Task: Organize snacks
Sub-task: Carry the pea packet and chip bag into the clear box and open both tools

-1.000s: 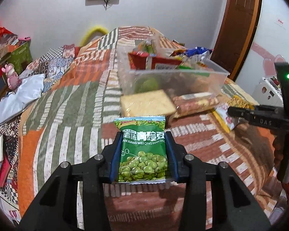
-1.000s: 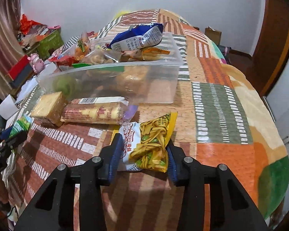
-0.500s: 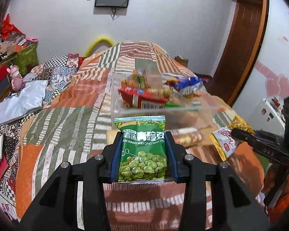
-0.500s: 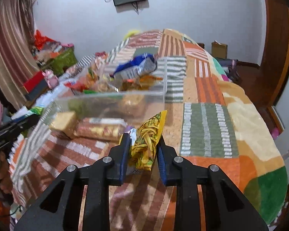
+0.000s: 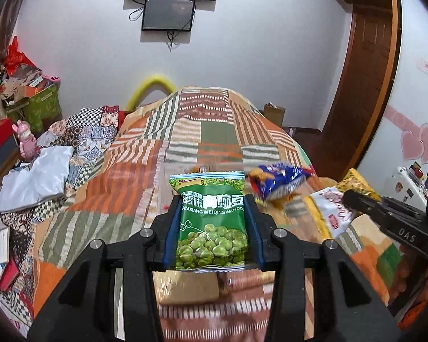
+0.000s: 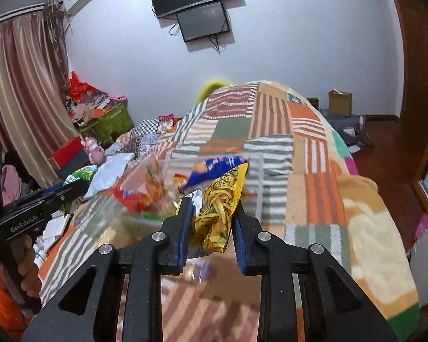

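Observation:
A green pea snack packet [image 5: 212,222] stands upright between the blue pads of my left gripper [image 5: 212,213], which is shut on it above the patchwork bed. My right gripper [image 6: 212,216] is shut on a yellow noodle-snack bag [image 6: 218,208], lifted off the blanket and squeezed narrow. That same bag [image 5: 332,209] and the right gripper [image 5: 356,199] show at the right of the left wrist view. Behind both packets lies the clear plastic box [image 6: 258,188], blurred, with a blue packet [image 5: 279,179] and red and orange packets [image 6: 134,196] in it.
A tan cracker pack [image 5: 185,287] lies on the blanket under my left gripper. The patchwork bed [image 5: 202,131] stretches back to a white wall with screens. Clutter, a pink toy [image 5: 27,142] and boxes sit at the left; a wooden door [image 5: 368,85] is at the right.
Both grippers have risen and tilted up, so the box and crackers sank in view. The right gripper closed tight on the yellow bag and lifted it off the blanket.

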Motion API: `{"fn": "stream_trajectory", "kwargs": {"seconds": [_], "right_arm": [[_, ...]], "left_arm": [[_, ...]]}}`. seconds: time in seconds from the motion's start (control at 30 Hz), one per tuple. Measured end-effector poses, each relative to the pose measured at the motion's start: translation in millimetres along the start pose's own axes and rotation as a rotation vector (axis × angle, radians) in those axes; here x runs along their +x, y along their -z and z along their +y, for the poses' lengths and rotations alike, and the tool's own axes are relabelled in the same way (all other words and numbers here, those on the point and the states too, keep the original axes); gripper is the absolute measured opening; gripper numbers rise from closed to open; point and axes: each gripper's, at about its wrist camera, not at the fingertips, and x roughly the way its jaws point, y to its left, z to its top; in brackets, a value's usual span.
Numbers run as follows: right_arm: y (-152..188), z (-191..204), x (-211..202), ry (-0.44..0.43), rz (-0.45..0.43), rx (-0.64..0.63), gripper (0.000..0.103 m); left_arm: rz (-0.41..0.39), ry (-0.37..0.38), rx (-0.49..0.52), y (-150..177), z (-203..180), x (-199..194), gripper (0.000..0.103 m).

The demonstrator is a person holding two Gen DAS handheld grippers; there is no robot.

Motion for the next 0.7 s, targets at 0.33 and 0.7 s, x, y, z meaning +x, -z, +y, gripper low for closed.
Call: {"fn": "stream_trajectory", "kwargs": {"seconds": [0.33,0.7], "right_arm": [[-7.0,2.1,55.7,-0.020,0.064,-0.041,0.024],[-0.9,-6.8,69.7,-0.009,0.100,-0.055,0.024]], "left_arm": [[0.054,-0.005,-0.010,-17.8,5.1,61.2,0.041],[0.115,-0.042,0.010,-16.3,13.5,107.5,0.041]]}}
